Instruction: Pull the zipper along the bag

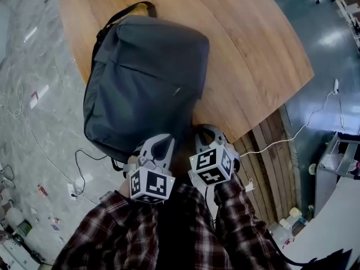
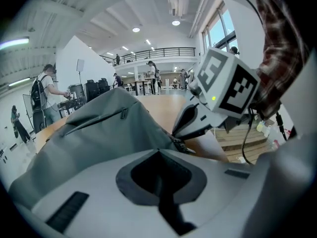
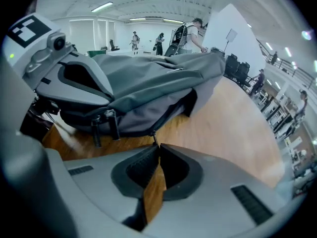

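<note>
A dark grey backpack (image 1: 146, 77) lies flat on the round wooden table (image 1: 253, 55), its near end hanging over the table's edge. At that near end, my left gripper (image 1: 159, 145) is shut on the bag's fabric (image 2: 99, 133), and its tips (image 2: 158, 151) meet right at the cloth. Just to its right, my right gripper (image 1: 209, 133) is at the bag's near corner. In the right gripper view its jaws (image 3: 158, 145) are shut on the small dark zipper pull (image 3: 154, 134). The zipper line runs up the bag's side (image 3: 173, 110).
The table edge lies directly under both grippers, with marble floor and loose cables (image 1: 84, 173) below left. Wooden planks (image 1: 270, 145) and a white cable (image 1: 292, 136) are at the right, and a metal cart (image 1: 337, 162) stands further right. People stand far off (image 2: 42, 93).
</note>
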